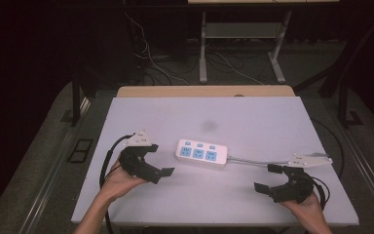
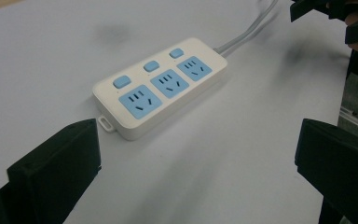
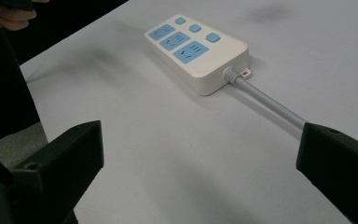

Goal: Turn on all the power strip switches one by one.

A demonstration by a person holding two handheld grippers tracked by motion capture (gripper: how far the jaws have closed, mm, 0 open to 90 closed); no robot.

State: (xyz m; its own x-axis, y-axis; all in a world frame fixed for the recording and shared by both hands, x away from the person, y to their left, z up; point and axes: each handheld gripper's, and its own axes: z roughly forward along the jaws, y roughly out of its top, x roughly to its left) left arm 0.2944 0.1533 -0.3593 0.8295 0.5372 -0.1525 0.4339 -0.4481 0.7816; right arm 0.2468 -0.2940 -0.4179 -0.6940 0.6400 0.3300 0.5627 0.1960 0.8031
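Observation:
A white power strip [image 1: 202, 154] with three blue sockets and three blue switches lies flat near the middle of the white table [image 1: 258, 117]. Its grey cable [image 1: 258, 162] runs right across the table. My left gripper [image 1: 159, 160] stands open just left of the strip, nothing between its jaws. My right gripper [image 1: 268, 178] is open too, nearer the front right, just in front of the cable. The left gripper view has the strip [image 2: 161, 88] ahead of the wide-apart jaws. In the right gripper view the strip [image 3: 198, 46] and cable [image 3: 265, 100] lie ahead of that gripper's jaws.
A faint dark smudge [image 1: 208, 125] marks the table behind the strip. Beyond the far edge are a second table's white legs [image 1: 203, 48] and loose cables [image 1: 175, 68] on the floor. A floor socket plate [image 1: 80, 150] lies left of the table.

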